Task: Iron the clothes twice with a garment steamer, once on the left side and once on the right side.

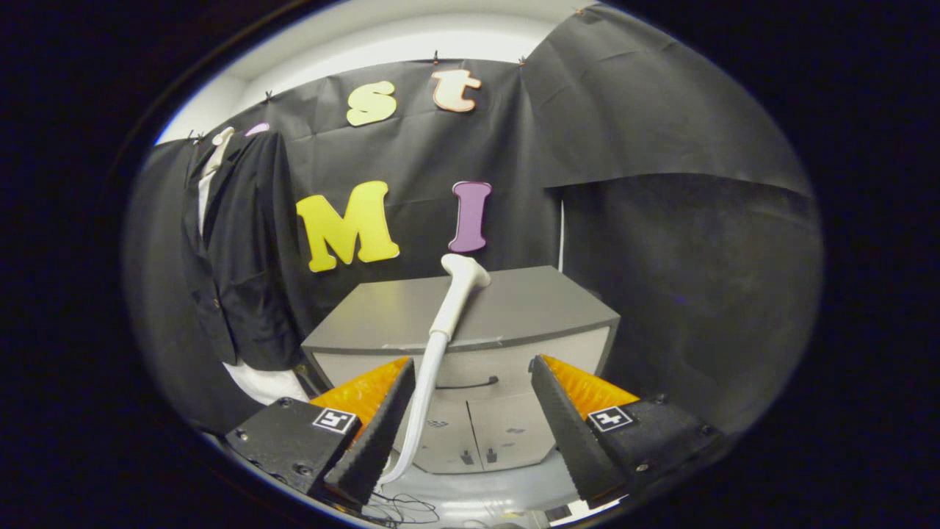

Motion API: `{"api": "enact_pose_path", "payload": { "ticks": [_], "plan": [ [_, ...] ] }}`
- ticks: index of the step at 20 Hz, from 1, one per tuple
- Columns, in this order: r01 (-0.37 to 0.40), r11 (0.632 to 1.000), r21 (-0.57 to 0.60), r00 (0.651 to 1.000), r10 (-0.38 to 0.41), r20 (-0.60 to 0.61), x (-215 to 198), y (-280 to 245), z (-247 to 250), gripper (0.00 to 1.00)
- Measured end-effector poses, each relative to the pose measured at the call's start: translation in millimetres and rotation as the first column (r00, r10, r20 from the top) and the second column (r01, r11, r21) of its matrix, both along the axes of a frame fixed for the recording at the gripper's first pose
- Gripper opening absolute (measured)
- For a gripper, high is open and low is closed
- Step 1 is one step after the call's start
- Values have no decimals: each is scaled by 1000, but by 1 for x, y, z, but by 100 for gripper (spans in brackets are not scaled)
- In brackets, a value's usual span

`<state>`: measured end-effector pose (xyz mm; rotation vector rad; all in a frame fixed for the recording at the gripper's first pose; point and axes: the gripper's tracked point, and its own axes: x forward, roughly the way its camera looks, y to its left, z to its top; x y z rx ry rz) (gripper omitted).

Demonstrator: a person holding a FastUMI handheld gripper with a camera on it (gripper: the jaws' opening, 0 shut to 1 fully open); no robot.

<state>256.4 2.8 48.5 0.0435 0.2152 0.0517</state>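
Gripper (470, 411) – my jaws wide apart, holding nothing; steamer (455, 294) beyond them, laid on the cabinet (543, 308), hose (418, 411) hanging down its front – presumably parked for pickup. Jacket (242, 250) hangs well off left, not yet steamed

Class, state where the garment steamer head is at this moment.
In the gripper view, the steamer head lies on top of the grey cabinet, beyond the open gripper; its hose hangs down beside the left finger, and the dark jacket hangs further left.
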Motion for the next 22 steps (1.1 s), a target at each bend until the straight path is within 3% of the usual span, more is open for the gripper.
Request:
{"api": "enact_pose_path", "payload": {
  "ticks": [11, 20, 22],
  "plan": [
    [-135, 991, 22, 980, 137, -145, 175, 32, -23, 98],
    [-183, 982, 37, 960, 186, -209, 228, 48, -43, 92],
    [-163, 985, 53, 965, 170, -201, 232, 45, -40, 77]
  ]
}}
